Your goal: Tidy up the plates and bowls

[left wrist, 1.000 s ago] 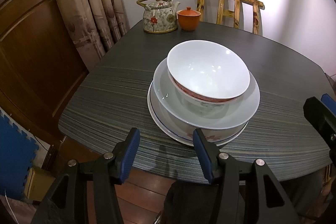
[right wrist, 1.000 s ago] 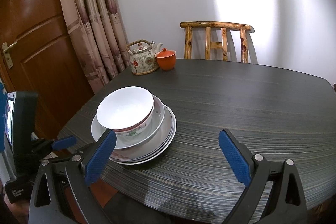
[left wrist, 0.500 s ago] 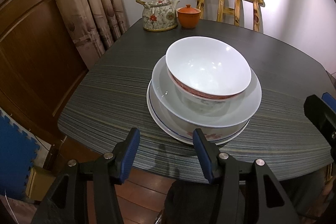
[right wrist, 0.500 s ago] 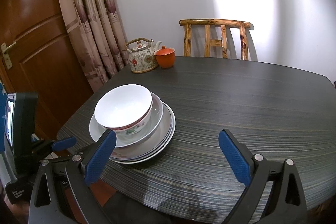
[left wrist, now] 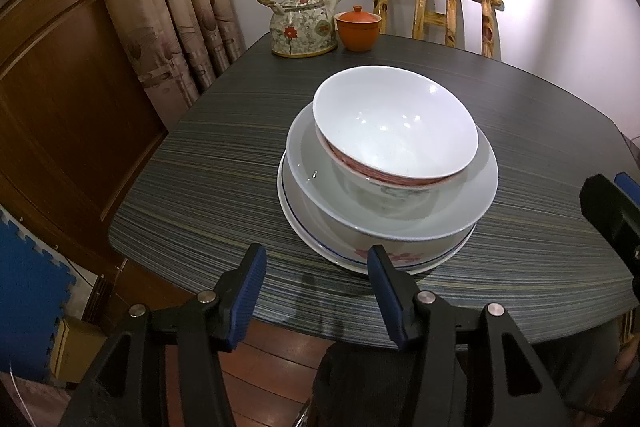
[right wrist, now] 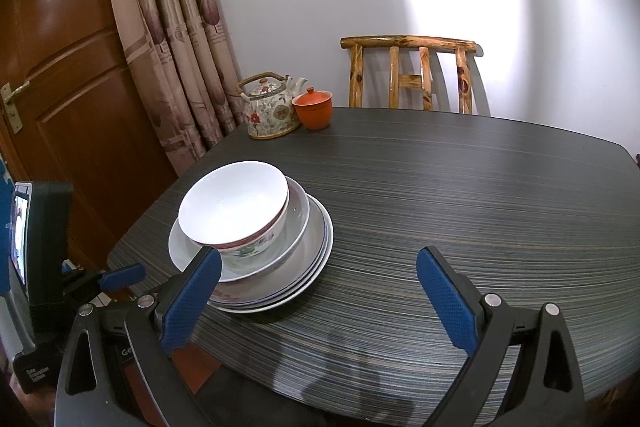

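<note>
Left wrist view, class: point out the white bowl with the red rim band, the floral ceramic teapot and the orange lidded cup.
White bowl with red rim band [left wrist: 394,125], left wrist view, inner wall.
Floral ceramic teapot [left wrist: 300,27], left wrist view, belly.
Orange lidded cup [left wrist: 357,31], left wrist view, side wall.

R gripper [right wrist: 320,291] has jaws wide apart, nothing btw them, above near table [right wrist: 480,211] edge. Bowl [right wrist: 234,205] sits in a wider bowl [right wrist: 294,227] on stacked plates [right wrist: 316,267], at left. Teapot [right wrist: 270,109] w/ orange lidded cup [right wrist: 313,109] touching beside it at far corner; wooden chair [right wrist: 410,75] behind table.
</note>
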`<move>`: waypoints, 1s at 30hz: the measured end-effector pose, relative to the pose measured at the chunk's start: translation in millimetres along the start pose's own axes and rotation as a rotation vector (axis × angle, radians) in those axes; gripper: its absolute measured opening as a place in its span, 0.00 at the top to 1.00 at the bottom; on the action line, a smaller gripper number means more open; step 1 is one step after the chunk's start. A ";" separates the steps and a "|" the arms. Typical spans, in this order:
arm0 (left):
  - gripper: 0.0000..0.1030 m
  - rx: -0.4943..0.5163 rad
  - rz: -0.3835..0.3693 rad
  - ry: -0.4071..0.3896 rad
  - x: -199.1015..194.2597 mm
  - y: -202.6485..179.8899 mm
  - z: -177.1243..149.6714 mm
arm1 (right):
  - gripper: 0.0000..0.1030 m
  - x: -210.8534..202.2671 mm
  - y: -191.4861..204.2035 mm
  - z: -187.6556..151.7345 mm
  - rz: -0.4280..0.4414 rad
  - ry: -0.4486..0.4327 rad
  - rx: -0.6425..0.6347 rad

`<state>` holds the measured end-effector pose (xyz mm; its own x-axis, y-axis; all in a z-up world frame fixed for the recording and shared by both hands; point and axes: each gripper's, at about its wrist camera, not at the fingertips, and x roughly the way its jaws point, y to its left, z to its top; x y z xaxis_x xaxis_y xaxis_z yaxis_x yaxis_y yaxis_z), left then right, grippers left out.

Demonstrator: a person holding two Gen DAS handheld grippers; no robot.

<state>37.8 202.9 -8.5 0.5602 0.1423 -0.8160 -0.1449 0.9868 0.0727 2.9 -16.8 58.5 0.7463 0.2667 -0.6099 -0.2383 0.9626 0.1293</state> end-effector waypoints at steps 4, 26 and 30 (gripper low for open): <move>0.48 0.001 0.000 0.001 0.3 0.3 0.1 | 0.06 0.0 0.0 0.0 0.000 0.000 0.000; 0.47 0.005 0.000 0.003 1.2 0.2 -1.0 | 0.06 1.4 -0.6 1.0 0.000 0.006 -0.002; 0.47 0.003 -0.001 0.004 2.5 1.0 -1.8 | 0.06 0.6 -0.5 1.1 -0.002 0.006 0.000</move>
<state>37.6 204.1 -11.5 0.5571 0.1414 -0.8183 -0.1423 0.9871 0.0737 4.2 -17.1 59.0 0.7429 0.2645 -0.6149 -0.2371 0.9630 0.1278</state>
